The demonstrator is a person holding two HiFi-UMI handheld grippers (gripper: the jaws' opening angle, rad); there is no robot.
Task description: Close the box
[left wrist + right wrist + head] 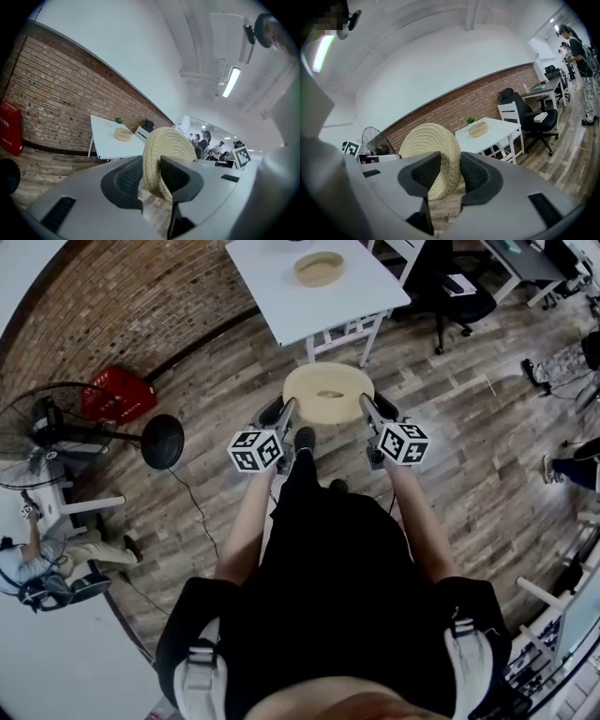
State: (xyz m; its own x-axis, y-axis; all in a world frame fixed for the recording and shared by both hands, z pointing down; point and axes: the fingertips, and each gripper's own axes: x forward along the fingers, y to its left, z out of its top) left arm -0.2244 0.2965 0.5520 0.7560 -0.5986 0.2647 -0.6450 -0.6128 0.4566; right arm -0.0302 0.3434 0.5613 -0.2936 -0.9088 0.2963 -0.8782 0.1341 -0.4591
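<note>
The left hand-held gripper [151, 176] is pinching the rim of the woven lid [168, 145] between its pads. The right hand-held gripper [451, 171] is pinching the opposite rim in the same way, so neither is standing spread and free. The lid is hanging between them, roughly level, in front of the person and above the wooden floor [450, 427]. The box [319, 268], low, round, woven and open on top, is sitting on the white worktop [272, 296] ahead, well apart from the lid.

The step in hand appears to be bringing the lid over to the box. Doing it well probably means:
- keeping both pinches even, so the disc is neither tipping nor bowing;
- clearing the worktop's near edge with the lid held level;
- centring the lid over the box's mouth before lowering it;
- letting go only once the rim is seating all the way round.

The weave is likely giving a little, so squeezing harder would risk bending the rim rather than steadying it.

Further out, a fan [47, 432] and a red crate [117, 395] are standing by the brick wall [122, 296]. A black chair [459, 301] is standing beside the worktop.

As for writing, the marker cubes [255, 450] are showing only black-and-white squares, with no letters. The crate is showing some pale print in the left gripper view, too small to read. No brand or label is showing on the lid or the box.
</note>
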